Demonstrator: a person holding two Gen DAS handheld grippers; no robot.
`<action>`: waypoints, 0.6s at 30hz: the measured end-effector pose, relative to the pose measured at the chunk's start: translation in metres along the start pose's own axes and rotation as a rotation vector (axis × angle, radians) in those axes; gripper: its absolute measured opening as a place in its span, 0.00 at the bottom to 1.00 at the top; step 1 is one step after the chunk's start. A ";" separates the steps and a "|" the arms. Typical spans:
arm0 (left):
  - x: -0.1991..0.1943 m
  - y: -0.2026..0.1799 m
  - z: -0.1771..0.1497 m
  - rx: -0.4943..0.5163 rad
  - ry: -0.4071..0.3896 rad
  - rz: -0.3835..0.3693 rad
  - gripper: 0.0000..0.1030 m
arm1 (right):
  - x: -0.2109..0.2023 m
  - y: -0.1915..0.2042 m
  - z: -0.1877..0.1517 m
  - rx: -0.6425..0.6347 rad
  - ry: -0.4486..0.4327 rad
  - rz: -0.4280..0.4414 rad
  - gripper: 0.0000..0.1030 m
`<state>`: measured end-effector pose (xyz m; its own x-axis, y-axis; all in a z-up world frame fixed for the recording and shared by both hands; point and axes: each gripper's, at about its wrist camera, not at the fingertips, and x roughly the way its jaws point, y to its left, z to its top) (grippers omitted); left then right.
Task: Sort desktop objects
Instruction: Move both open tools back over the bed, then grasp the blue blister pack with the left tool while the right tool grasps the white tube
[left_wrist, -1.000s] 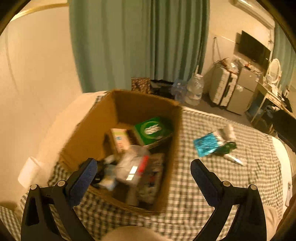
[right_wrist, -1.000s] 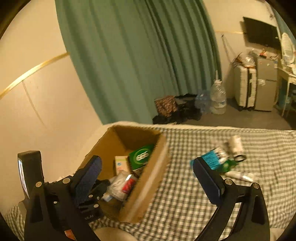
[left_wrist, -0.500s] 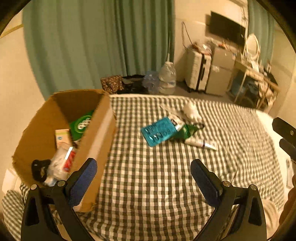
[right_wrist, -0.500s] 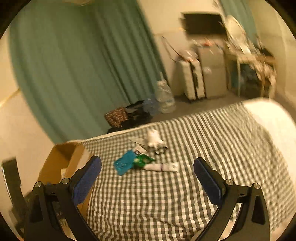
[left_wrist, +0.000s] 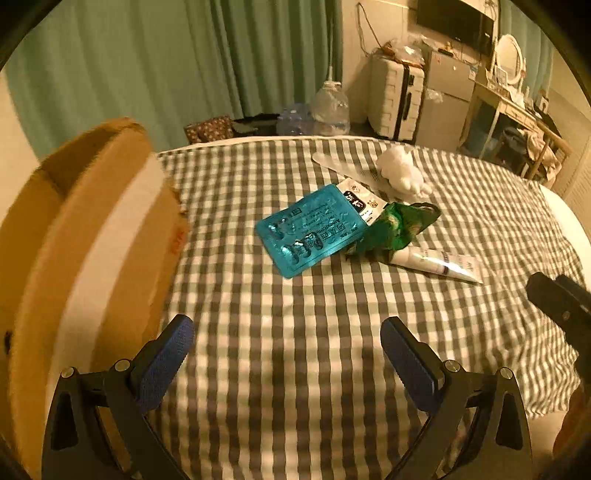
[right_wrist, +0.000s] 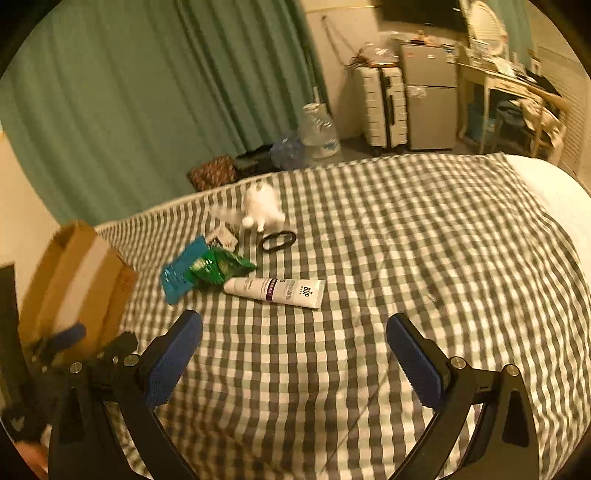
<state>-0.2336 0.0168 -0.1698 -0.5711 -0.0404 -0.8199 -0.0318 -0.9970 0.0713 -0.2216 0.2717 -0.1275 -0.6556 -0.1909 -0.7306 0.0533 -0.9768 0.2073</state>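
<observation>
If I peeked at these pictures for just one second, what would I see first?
Probably the shiny blue pill pack in the middle of the checked bedcover, with a crinkly green wrapper lying against it and a white tube just beside. Next, the big cardboard box at the left edge. Both open grippers, left and right, hover empty in front.
</observation>
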 end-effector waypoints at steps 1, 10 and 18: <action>0.007 0.001 0.003 0.006 -0.002 0.006 1.00 | 0.006 0.003 0.002 -0.032 0.004 -0.009 0.97; 0.066 -0.004 0.030 0.111 -0.005 -0.023 1.00 | 0.085 0.032 0.018 -0.304 0.087 0.025 0.76; 0.103 -0.015 0.042 0.227 -0.006 -0.095 1.00 | 0.131 0.040 0.013 -0.438 0.193 0.071 0.62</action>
<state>-0.3262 0.0305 -0.2315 -0.5614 0.0534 -0.8258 -0.2684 -0.9557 0.1206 -0.3148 0.2089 -0.2062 -0.4893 -0.2329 -0.8405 0.4325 -0.9016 -0.0020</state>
